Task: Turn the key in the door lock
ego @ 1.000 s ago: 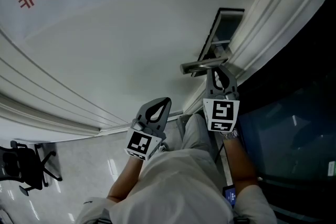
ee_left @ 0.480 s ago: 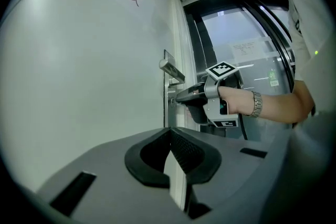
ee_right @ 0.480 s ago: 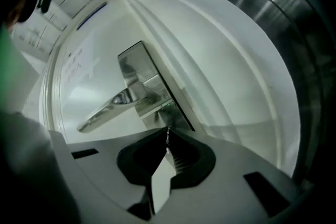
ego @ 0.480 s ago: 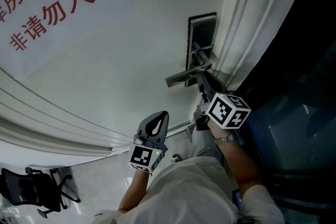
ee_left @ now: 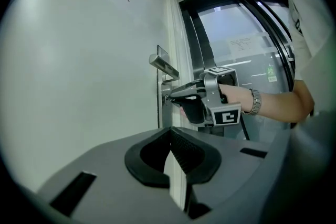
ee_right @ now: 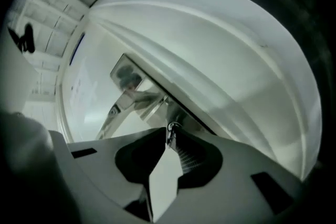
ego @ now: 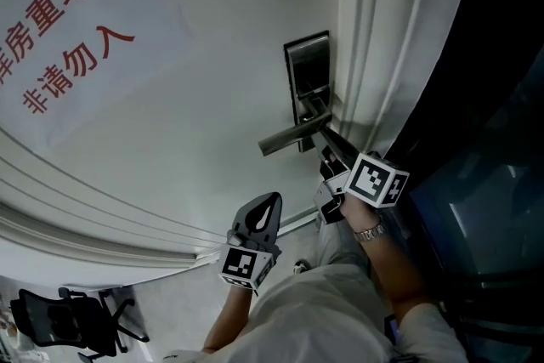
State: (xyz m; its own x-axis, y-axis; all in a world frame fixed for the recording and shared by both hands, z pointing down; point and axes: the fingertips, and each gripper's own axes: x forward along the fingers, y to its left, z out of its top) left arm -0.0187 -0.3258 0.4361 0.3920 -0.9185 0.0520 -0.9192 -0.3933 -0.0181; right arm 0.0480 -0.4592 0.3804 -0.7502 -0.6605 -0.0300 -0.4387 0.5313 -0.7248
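In mid-frame, below the door handle point(ego: 289, 134), the right gripper point(ee_right: 169, 139) pinches the key point(ee_right: 171, 127), jaws easing open (slightly); the key may slip mid-turn. The left gripper point(ee_left: 169, 134) is closed and empty.

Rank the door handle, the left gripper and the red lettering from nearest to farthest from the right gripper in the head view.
From the right gripper, whose jaws are opening with the key between them:
1. Door handle, just above its tips.
2. Left gripper, below and to the left.
3. Red lettering, far upper left on the door.
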